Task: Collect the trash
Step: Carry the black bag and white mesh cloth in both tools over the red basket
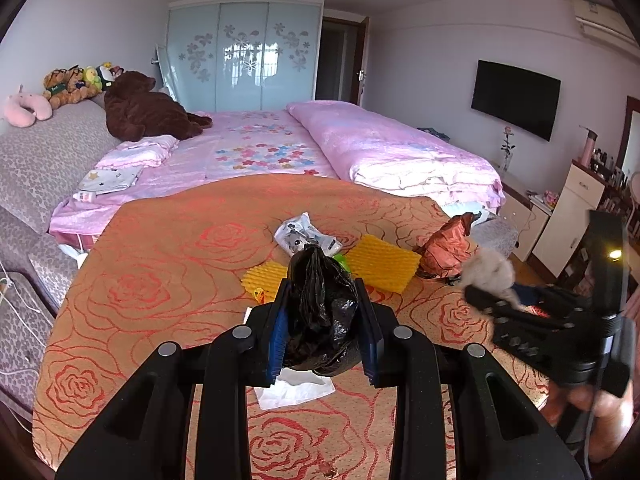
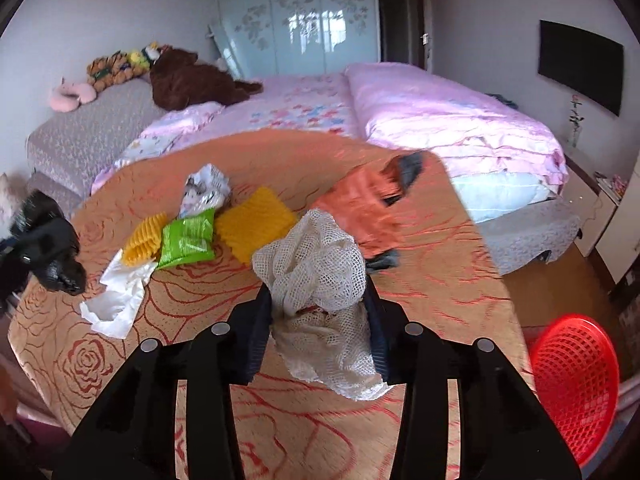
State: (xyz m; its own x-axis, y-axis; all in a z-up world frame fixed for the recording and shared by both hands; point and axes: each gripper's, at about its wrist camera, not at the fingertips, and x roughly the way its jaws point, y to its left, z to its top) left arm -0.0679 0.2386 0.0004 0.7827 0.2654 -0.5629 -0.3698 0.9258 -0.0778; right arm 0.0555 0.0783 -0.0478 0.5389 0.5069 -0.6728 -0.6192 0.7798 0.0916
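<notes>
Nearest the lens, the right gripper [image 2: 320, 320] is clamped on a crumpled white mesh net [image 2: 320, 280], its loose tail hanging low and liable to snag or slip free. Left gripper [image 1: 324, 320] grips a crumpled black plastic bag [image 1: 322, 312], apparently unopened. Remaining litter, including a green foil packet [image 2: 186, 240], lies mid-table on the rose-patterned orange tablecloth [image 2: 420, 280]; a red plastic basket [image 2: 572, 384] sits beyond its right edge, partly cut off.

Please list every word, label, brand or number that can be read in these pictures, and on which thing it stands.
None can be read.
green packet: print, blurred.
white printed wrapper: dark print, too small.
air conditioner: sticker, too small.
orange foil bag: no readable text.
</notes>
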